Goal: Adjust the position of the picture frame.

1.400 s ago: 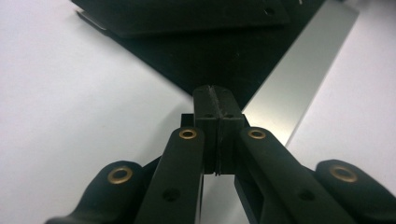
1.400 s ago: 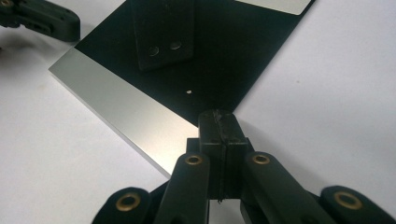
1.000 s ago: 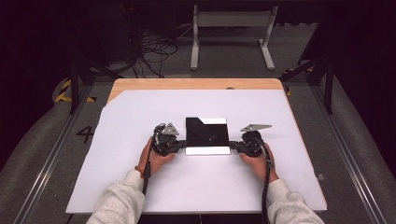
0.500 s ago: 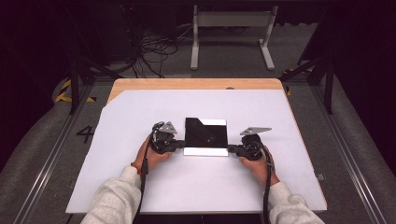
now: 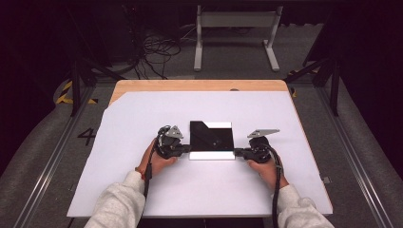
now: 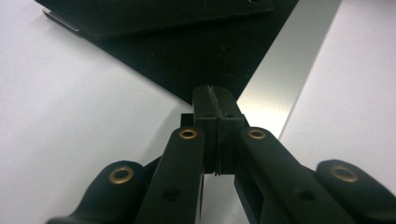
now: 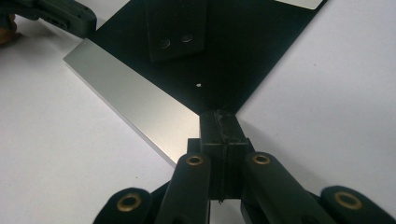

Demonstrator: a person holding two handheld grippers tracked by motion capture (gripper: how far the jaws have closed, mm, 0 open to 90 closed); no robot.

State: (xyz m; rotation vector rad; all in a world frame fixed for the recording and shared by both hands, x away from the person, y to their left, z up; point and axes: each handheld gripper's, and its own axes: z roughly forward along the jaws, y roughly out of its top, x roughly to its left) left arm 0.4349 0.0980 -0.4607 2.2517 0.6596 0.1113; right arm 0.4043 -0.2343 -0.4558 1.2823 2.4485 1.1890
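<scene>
Both the left gripper (image 5: 186, 151) and right gripper (image 5: 237, 153), jaws together, pinch the near corners of the black sheet (image 5: 211, 135) lying mid-tabletop (image 5: 142, 114), so any lift should probably stay level and even.

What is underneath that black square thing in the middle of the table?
The black panel lies flat on the white sheet covering the table, with a silver strip along its near edge. Whatever lies directly beneath it is hidden. Both tools pinch its near corners.
</scene>
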